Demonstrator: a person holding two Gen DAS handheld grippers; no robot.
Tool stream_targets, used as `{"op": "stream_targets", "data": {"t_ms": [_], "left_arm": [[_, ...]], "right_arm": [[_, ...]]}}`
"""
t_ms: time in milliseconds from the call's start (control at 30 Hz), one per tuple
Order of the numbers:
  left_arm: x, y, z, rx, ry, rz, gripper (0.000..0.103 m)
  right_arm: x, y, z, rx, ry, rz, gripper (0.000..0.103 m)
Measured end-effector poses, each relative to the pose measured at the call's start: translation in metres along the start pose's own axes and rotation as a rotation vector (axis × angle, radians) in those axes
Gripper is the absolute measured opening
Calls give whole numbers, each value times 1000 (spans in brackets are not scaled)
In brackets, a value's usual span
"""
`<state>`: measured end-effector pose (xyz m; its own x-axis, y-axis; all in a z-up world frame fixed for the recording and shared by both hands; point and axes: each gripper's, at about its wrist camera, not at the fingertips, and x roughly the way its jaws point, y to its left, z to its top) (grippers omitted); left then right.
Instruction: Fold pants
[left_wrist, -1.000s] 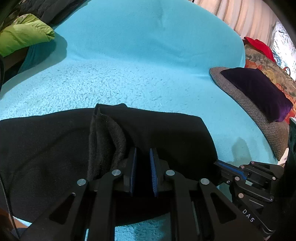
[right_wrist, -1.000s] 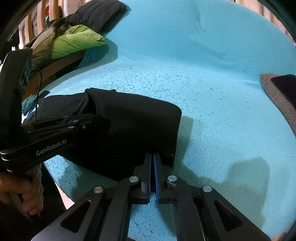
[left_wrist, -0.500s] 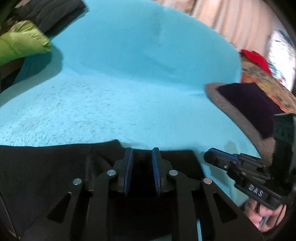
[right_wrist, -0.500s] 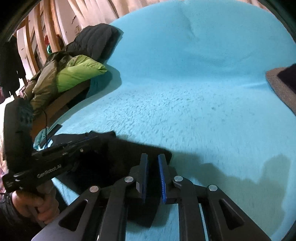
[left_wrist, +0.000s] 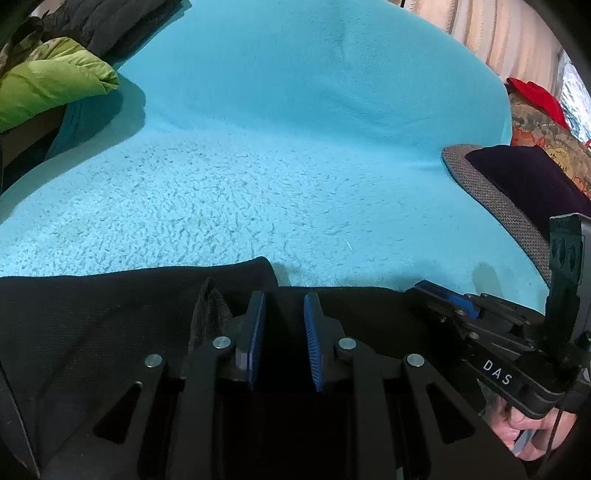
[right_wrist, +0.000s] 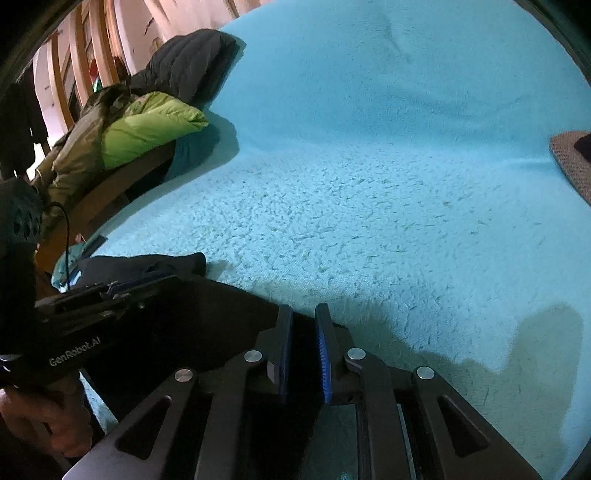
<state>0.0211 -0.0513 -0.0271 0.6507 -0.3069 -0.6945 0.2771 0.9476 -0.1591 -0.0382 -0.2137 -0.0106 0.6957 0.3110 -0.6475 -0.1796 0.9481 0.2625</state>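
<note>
The black pants (left_wrist: 110, 332) lie along the near edge of the turquoise fleece blanket (left_wrist: 280, 177), already doubled into a thick band, with a loose flap of cloth standing up just left of the left gripper (left_wrist: 284, 317). That gripper sits low over the fabric with its blue pads parted by a narrow gap and nothing pinched between them. The right gripper (right_wrist: 303, 332) is over the band's right end, its pads also slightly apart and empty; it shows in the left view too, off to the right (left_wrist: 454, 306). To my eye the next step is to take a fresh hold for another fold. Done well, each gripper should bite through every layer at the edge, not only the top one, and both should lift at the same height so the band does not twist. The upright flap wants tucking flat first, or it will bulge inside the fold. The green jacket (right_wrist: 147, 125) and the grey cushion (left_wrist: 491, 195) lie well apart from the work.
</note>
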Motion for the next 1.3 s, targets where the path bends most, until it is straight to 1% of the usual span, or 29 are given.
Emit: {"op": "stream_targets", "data": {"t_ms": [133,167,233,267,300,333,367,433,500,567,600,633,667,700,733,800,833,867,900,933,967,1000,1033,1067,1100,1133,1167,1233,1300], "left_arm": [[2,1,0,-3,-2,2,19],[2,1,1,-4,-1,2,19],[2,1,1,-7,-1,0,19],[2,1,1,-8,-2,0,19],[1,2,1,-11,-2,-2,19],[1,2,1,-11,-1,-3,19],[1,2,1,-12,-2,-4,19],[1,2,1,-16,-4,-6,19],[1,3,1,-23,-9,-11,19],[0,4,-1,-33,-18,-26,23],[0,5,-1,-39,-22,-47,31],[-1,4,-2,-36,-28,-80,47],[-1,1,-2,-22,-34,-113,55],[-1,-5,-3,5,-37,-132,72],[-2,-10,-3,28,-36,-134,85],[-3,-19,-3,57,-29,-130,93],[-2,-20,-3,57,-26,-135,95],[-3,-19,-3,54,-24,-143,95],[-4,-18,-2,48,-23,-146,94],[-7,-15,0,35,-31,-153,88],[-11,-12,1,15,-47,-165,83],[-15,-7,1,-7,-66,-178,66],[-19,-2,2,-24,-84,-187,39],[-21,1,3,-30,-86,-186,26],[-19,3,1,-30,-76,-156,6],[-16,2,0,-22,-58,-124,0],[-11,0,-3,-5,-33,-95,0],[-11,-8,-5,40,-35,-57,0],[-9,-18,-10,103,-18,1,0]], "right_arm": [[4,0,5,12,-2,16,16],[3,0,4,11,-4,21,21],[1,3,5,-2,-5,51,39],[-1,6,6,-24,-1,66,73],[0,12,7,-51,27,29,100],[7,15,2,-59,79,-47,103],[10,13,-1,-45,93,-50,103],[8,5,-5,-12,69,-27,103],[13,-2,-8,19,79,-13,103],[17,-3,-11,18,83,-10,103],[19,-3,-13,11,86,-12,103],[21,-3,-16,11,82,-10,103],[22,-5,-17,23,78,-4,103],[24,-7,-19,31,80,5,103],[24,-6,-19,22,83,7,103],[25,-5,-20,-9,99,8,103],[26,-6,-22,-24,109,11,103],[24,-6,-20,-24,101,8,102],[21,-9,-21,-13,79,-2,97],[18,-10,-23,0,63,3,90],[14,-9,-23,3,45,25,69],[9,-6,-20,-7,21,34,52],[5,-2,-19,-38,-12,25,45],[-1,4,-18,-75,-34,9,32],[-2,9,-19,-105,-45,-3,18],[-3,14,-22,-131,-58,-7,9],[-4,16,-23,-138,-59,-10,0],[-3,17,-26,-131,-47,3,0],[-5,16,-28,-113,-37,14,0]]}}
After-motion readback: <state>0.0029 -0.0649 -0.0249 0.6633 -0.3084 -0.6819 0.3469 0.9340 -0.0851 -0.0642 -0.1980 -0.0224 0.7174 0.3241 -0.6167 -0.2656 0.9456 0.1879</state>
